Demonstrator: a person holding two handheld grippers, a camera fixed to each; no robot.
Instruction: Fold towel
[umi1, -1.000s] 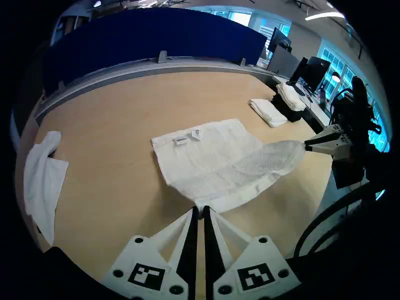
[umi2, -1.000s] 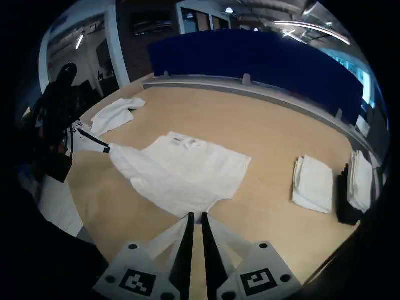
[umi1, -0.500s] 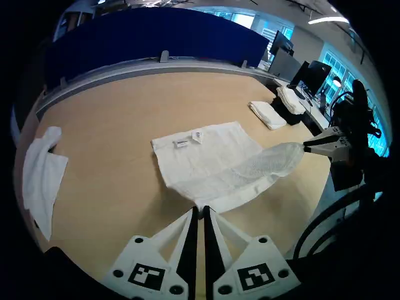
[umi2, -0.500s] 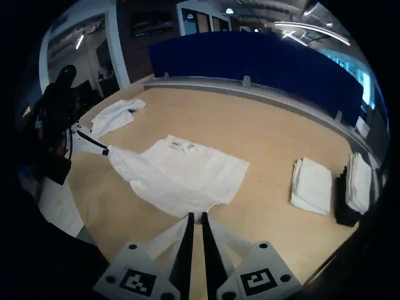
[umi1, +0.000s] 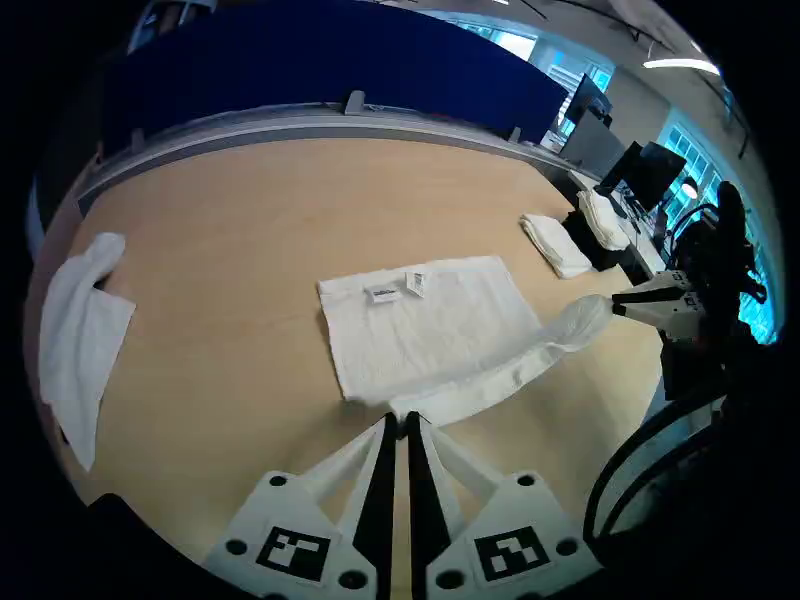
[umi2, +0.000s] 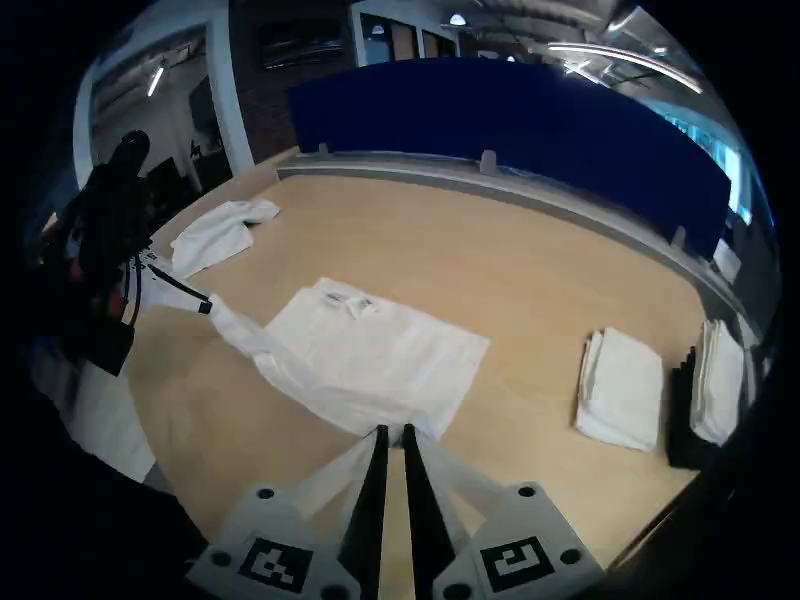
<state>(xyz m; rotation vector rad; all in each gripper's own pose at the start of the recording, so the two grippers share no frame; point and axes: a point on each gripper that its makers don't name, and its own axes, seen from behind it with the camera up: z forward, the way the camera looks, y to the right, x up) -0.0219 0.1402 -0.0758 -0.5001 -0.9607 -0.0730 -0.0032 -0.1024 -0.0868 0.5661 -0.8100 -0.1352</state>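
A white towel (umi1: 425, 325) (umi2: 375, 350) lies spread on the wooden desk, two small tags near its far edge. Its near edge is lifted and pulled taut between both grippers. My left gripper (umi1: 400, 425) is shut on one near corner. My right gripper (umi2: 390, 435) is shut on the other near corner. In the left gripper view the right gripper (umi1: 622, 305) shows far right, holding the stretched end. In the right gripper view the left gripper (umi2: 200, 305) shows at left, pinching the towel's opposite end.
A crumpled white towel (umi1: 75, 335) (umi2: 215, 228) lies at one end of the desk (umi1: 230, 230). A folded towel (umi2: 620, 388) (umi1: 555, 243) and a stack on a black stand (umi2: 715, 385) sit at the other end. A blue partition (umi2: 520, 110) runs along the back. Monitors (umi1: 645, 170) stand beyond.
The lifted near edge has been drawn lower and tighter toward the desk's front, narrowing into a strip. Both grippers keep their hold on the corners.
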